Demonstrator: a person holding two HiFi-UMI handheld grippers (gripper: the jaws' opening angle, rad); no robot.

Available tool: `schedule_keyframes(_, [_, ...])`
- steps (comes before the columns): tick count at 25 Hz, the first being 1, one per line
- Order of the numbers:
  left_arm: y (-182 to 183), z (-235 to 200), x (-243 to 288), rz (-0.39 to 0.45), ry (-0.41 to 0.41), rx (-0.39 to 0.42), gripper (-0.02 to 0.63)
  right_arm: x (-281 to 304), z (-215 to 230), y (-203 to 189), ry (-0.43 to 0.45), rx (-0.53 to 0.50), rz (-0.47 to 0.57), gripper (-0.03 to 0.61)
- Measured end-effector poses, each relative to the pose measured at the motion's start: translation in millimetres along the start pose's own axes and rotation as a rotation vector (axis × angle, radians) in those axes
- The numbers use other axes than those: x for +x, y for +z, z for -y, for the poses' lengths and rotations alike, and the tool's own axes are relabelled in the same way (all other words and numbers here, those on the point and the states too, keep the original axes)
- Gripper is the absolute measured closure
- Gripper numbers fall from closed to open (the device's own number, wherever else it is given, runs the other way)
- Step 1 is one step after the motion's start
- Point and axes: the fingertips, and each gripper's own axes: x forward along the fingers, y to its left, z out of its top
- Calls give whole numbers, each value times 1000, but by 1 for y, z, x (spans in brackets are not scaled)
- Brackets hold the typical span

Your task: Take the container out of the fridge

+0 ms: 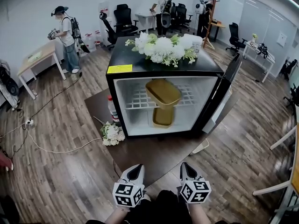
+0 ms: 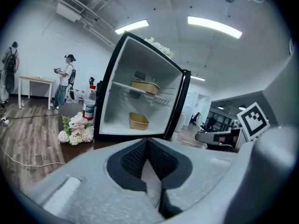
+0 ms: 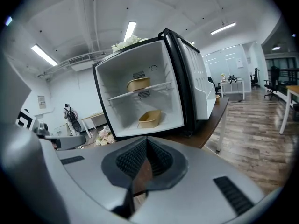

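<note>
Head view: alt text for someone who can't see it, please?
An open mini fridge on a dark table holds one tan container on its shelf, another below. Left gripper and right gripper, shut and empty, hover in front.

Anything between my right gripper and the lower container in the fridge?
Only bare tabletop from the right gripper to the open fridge holding the lower container; the head view shows it.

The head view looks steeply down at the open fridge (image 1: pixel 205 65) from above its front. Each gripper view looks up into it from low over the desk (image 1: pixel 154 155), left and right.
</note>
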Motion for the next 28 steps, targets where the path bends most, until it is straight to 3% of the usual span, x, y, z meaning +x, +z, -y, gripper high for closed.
schedule_keyframes(12, [19, -9, 39, -3, 32, -3, 606, 51, 11, 63, 43, -9, 27, 569])
schedule_keyframes(14, [25, -12, 46, -1, 41, 1, 606, 61, 11, 77, 56, -3, 45, 507])
schedule_keyframes(19, [32, -14, 60, 1, 53, -1, 606, 82, 11, 121, 81, -15, 88, 483])
schedule_keyframes(23, [32, -14, 70, 1, 61, -8, 606, 95, 8, 152, 102, -20, 113, 417])
schedule_keyframes(28, [34, -14, 76, 1, 67, -4, 606, 104, 4, 182, 139, -19, 150, 409])
